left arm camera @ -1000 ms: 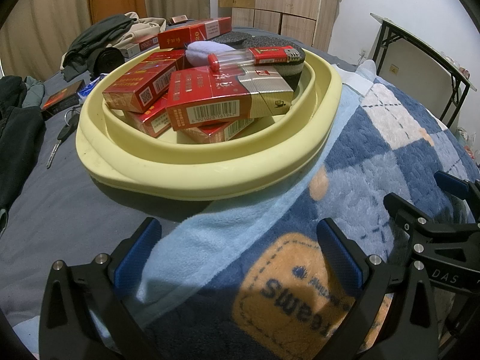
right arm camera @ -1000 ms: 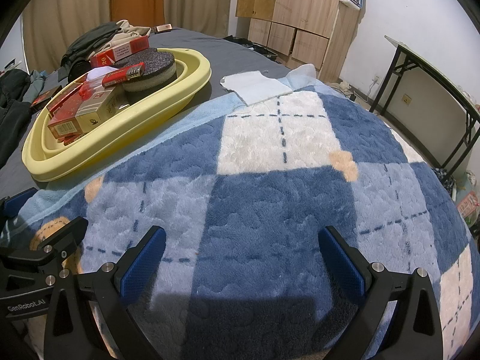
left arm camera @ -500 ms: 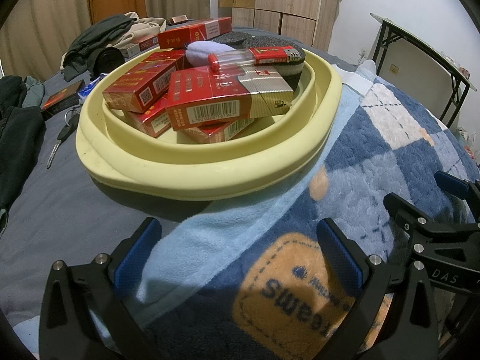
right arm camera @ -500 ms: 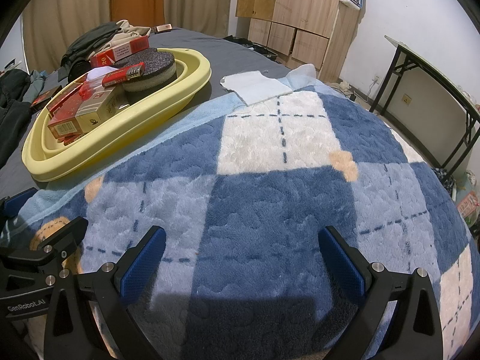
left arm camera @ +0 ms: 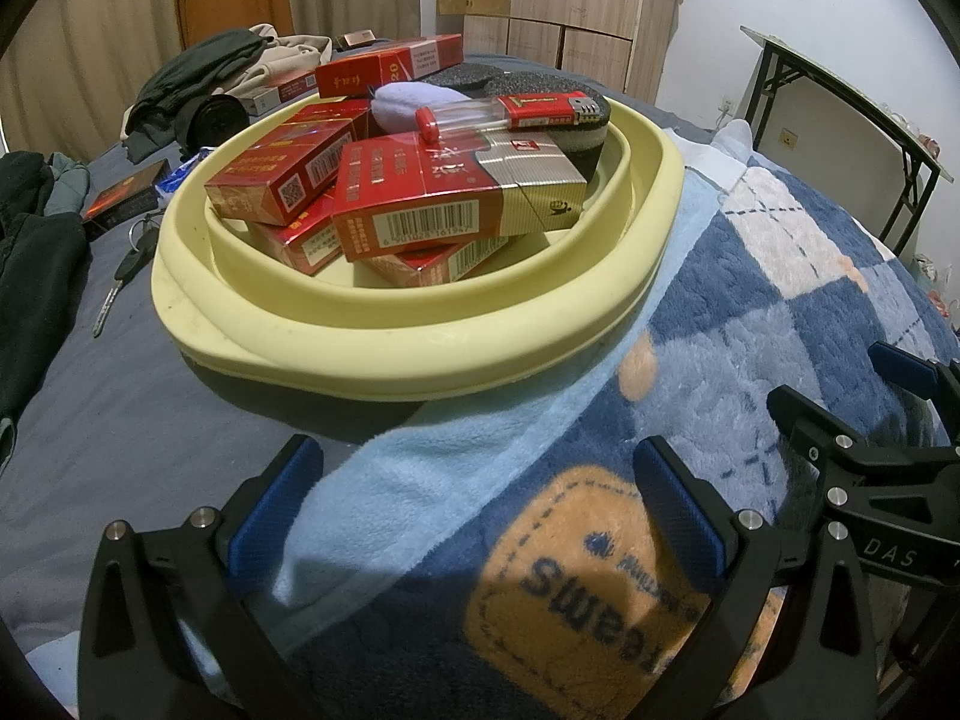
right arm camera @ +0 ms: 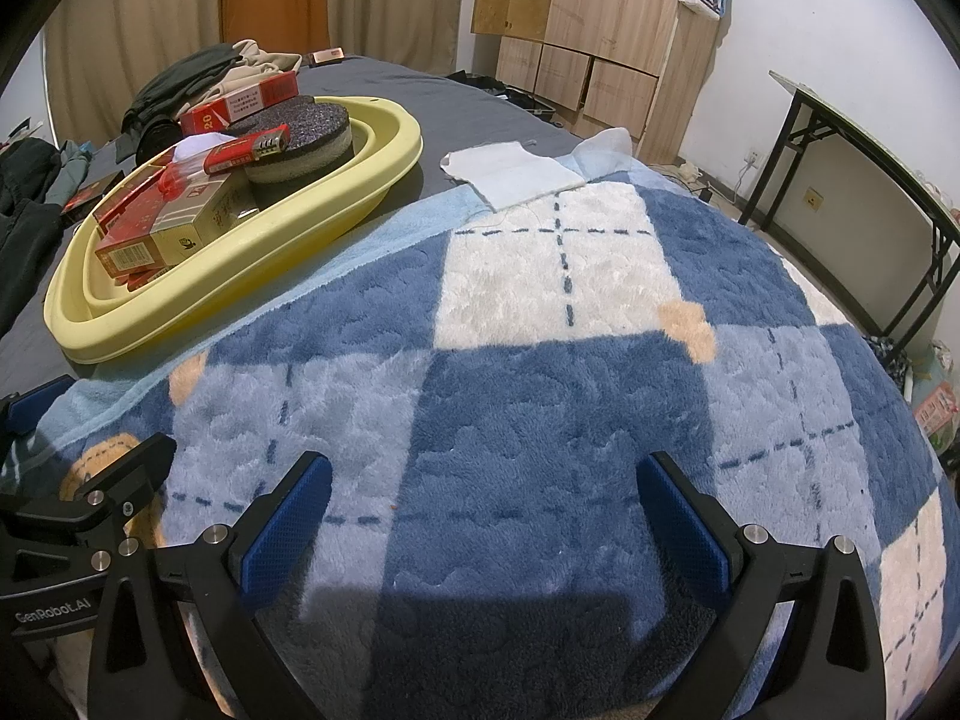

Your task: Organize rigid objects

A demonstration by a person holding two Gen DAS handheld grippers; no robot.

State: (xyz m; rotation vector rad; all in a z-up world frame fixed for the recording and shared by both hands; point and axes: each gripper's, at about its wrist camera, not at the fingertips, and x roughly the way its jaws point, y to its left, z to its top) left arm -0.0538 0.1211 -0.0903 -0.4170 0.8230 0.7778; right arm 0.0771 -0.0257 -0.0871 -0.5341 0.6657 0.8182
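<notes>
A pale yellow basin (left arm camera: 420, 354) sits on the bed and holds several red cigarette packs (left arm camera: 456, 204), a red lighter (left arm camera: 540, 111), a dark round sponge (left arm camera: 576, 138) and a lilac pad (left arm camera: 408, 108). The basin also shows in the right wrist view (right arm camera: 336, 210) at the upper left. My left gripper (left arm camera: 474, 504) is open and empty, low over the blue checked blanket (left arm camera: 750, 324) just in front of the basin. My right gripper (right arm camera: 480, 510) is open and empty over the blanket (right arm camera: 540, 390), to the right of the basin.
A red carton (left arm camera: 390, 69) lies at the basin's far rim. Clothes (left arm camera: 204, 72), a dark box (left arm camera: 123, 198) and keys (left arm camera: 129, 264) lie on the grey sheet to the left. A white cloth (right arm camera: 510, 171) lies beyond the blanket. A folding table (right arm camera: 870, 168) stands at the right.
</notes>
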